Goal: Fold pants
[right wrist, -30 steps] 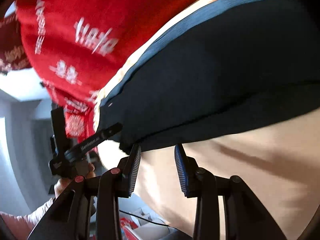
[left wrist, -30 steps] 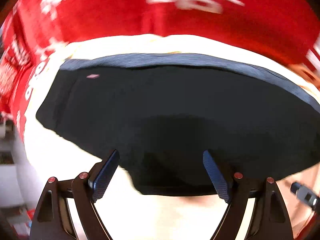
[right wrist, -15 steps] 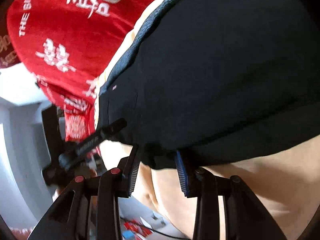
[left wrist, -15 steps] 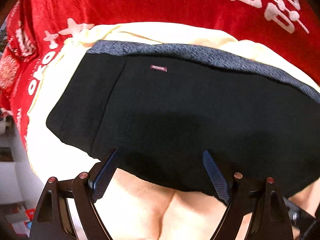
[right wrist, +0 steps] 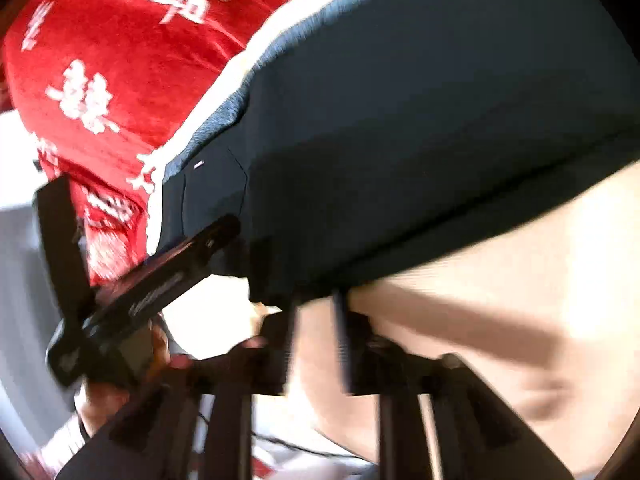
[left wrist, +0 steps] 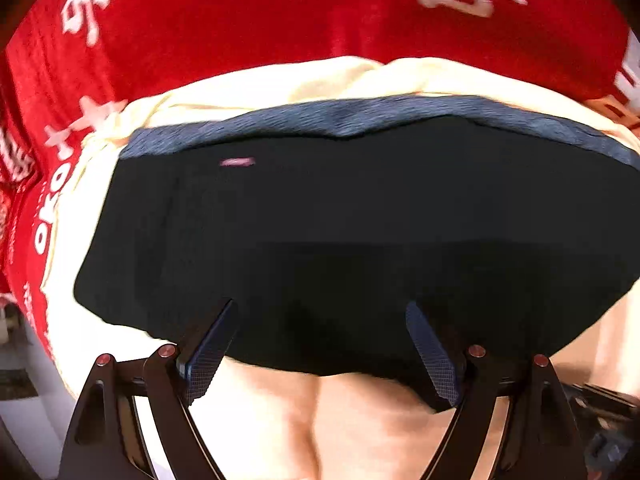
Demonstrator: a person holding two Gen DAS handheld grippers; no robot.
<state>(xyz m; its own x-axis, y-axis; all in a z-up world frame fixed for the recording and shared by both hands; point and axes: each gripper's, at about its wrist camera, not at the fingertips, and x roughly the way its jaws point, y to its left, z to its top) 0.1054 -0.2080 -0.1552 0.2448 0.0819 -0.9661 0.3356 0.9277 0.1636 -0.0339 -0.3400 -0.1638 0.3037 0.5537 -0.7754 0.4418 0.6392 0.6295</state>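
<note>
Dark navy pants (left wrist: pixel 340 220) lie folded on a cream cloth (left wrist: pixel 260 84), their grey-blue waistband (left wrist: pixel 360 116) along the far side. My left gripper (left wrist: pixel 320 306) hangs open and wide over the pants' near edge, with a fingertip at each side above the fabric. In the blurred right wrist view the pants (right wrist: pixel 420 140) fill the upper right. My right gripper (right wrist: pixel 316 300) has its tips at the near hem by the corner. Its jaws are closing, still with a gap, and only cream cloth shows between them. The left gripper's finger (right wrist: pixel 172 272) reaches in over the pants' left corner.
A red blanket with white lettering (left wrist: pixel 280 20) covers the surface beyond and left of the cream cloth. A person's hand (right wrist: pixel 116 396) holds the left gripper at the lower left. The cream cloth (right wrist: pixel 500 300) is creased in front of the pants. Clutter shows below the surface's edge.
The right gripper has moved in from the bare cream cloth to the pants' near corner and its jaws have narrowed a little. The left gripper has shifted along the near edge, jaws unchanged.
</note>
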